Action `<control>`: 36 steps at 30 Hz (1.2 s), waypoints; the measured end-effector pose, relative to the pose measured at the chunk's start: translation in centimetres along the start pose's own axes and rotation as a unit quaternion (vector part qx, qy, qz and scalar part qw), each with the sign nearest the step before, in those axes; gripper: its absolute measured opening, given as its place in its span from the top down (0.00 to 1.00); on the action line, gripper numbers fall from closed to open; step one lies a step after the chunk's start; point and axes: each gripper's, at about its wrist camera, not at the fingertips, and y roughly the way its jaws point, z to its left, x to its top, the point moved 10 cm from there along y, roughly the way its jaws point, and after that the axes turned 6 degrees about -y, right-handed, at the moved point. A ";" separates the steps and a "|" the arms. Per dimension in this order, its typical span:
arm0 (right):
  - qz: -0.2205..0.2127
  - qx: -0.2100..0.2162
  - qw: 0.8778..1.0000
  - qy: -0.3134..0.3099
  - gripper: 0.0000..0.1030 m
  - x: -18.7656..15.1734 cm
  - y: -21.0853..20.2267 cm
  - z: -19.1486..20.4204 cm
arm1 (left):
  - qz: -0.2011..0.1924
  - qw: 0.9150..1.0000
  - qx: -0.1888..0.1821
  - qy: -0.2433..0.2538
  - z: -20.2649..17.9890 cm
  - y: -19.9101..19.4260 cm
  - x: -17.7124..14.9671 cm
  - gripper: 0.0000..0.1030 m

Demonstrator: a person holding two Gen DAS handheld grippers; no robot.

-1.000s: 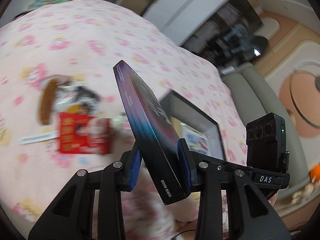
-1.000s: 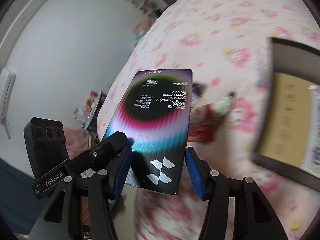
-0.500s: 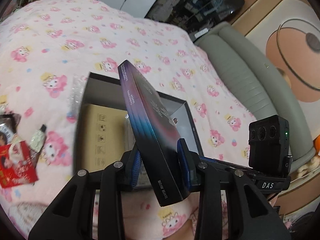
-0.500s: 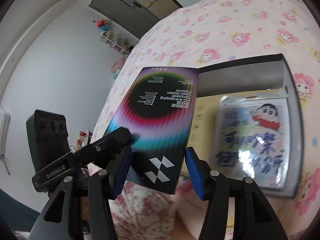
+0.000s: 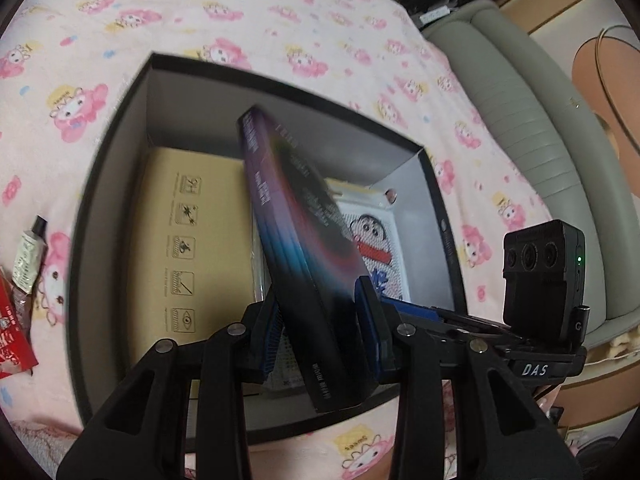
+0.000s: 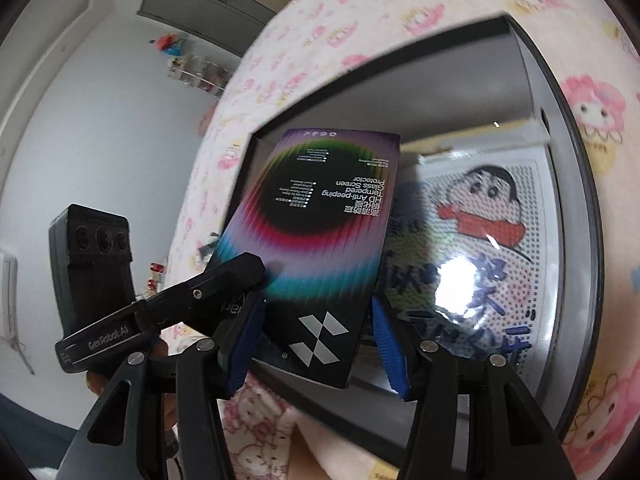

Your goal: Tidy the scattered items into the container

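A flat black screen-protector box with rainbow print hangs tilted over the open dark grey container. My left gripper is shut on its two faces near the bottom end. My right gripper spans the same box across its width, blue pads against both edges. The left gripper's black finger shows at the box's left edge. Inside the container lie a tan cardboard box and a cartoon bead pack.
A small tube and a red packet lie on the pink patterned bedsheet left of the container. A grey-green sofa stands beyond the bed on the right. White wall and shelves lie to the left.
Both grippers carried the screen-protector box from above the scattered items to over the container and lower toward it. The grip on the box looks the same.
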 end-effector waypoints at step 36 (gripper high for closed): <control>-0.015 -0.191 0.978 -0.082 0.51 3.5 1.8 -0.7 | 0.000 0.988 0.155 0.015 5.5 1.6 -1.1 0.57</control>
